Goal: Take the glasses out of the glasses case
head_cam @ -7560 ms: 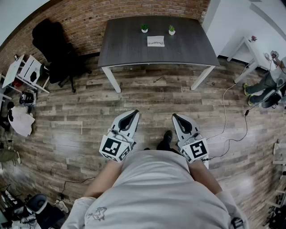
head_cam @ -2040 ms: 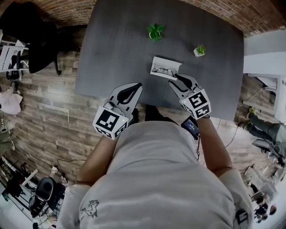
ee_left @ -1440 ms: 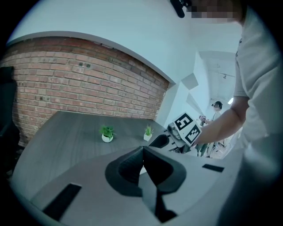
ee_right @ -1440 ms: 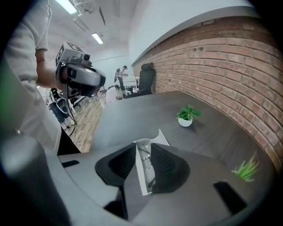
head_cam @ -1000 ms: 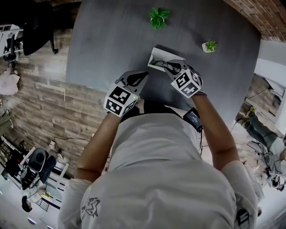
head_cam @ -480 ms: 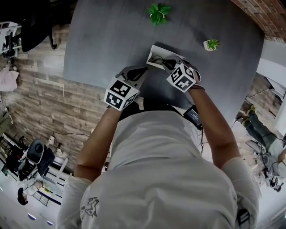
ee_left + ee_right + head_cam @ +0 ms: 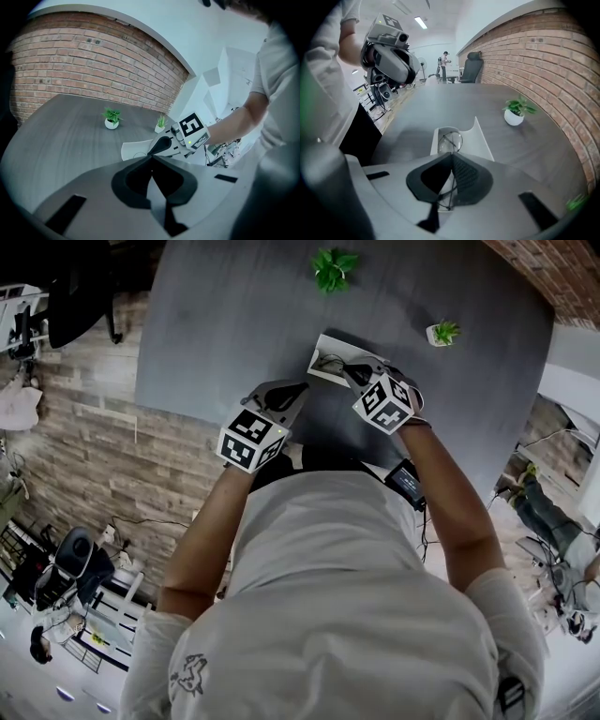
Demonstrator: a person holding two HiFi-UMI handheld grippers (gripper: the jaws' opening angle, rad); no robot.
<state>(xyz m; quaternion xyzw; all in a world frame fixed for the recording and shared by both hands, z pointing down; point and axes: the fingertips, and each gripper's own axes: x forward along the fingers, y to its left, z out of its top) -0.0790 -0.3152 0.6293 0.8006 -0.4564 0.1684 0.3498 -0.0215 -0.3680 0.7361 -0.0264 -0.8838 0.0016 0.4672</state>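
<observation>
An open white glasses case lies on the dark grey table, with thin wire glasses inside it. My right gripper reaches down into the case. Its jaws have just been closing and now stand shut on the glasses, at the middle of the frame: one lens shows beyond the tips, and wire shows under them. My left gripper hovers just left of the case, shut with nothing in it. In the left gripper view the case shows with the right gripper over it.
Two small potted plants stand behind the case, a leafy one and a smaller one to the right. The table's near edge runs just under my grippers. A brick wall lies beyond the table.
The person has walked up to the table. The right gripper went down into the case and its jaws closed on the glasses. The left gripper has hardly moved in the last second.
</observation>
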